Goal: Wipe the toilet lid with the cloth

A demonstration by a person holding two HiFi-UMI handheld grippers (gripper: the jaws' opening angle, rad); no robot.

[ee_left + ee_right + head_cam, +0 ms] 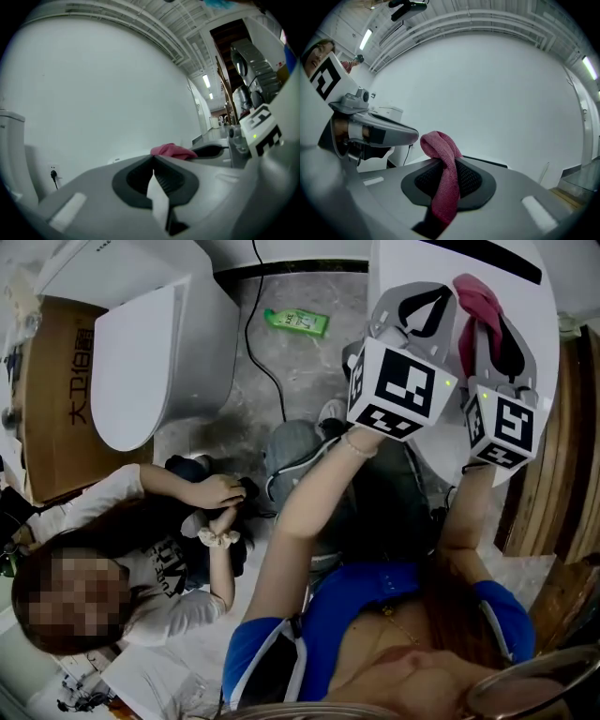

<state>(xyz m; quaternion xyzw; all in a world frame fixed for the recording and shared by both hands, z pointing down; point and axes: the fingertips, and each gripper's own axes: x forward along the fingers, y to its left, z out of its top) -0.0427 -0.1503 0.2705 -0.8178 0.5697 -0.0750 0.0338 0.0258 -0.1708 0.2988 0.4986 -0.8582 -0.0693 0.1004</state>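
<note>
Grey mottled floor (309, 371) with a green bottle (296, 322), a black cable (247, 329), a white toilet (141, 343) and a cardboard box (56, 399).

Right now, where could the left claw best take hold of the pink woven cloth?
Probably the bunched fold of the pink woven cloth poking beyond the right claw. Come from its left, where the fold bulges; the rest is pinched between the jaws.
</note>
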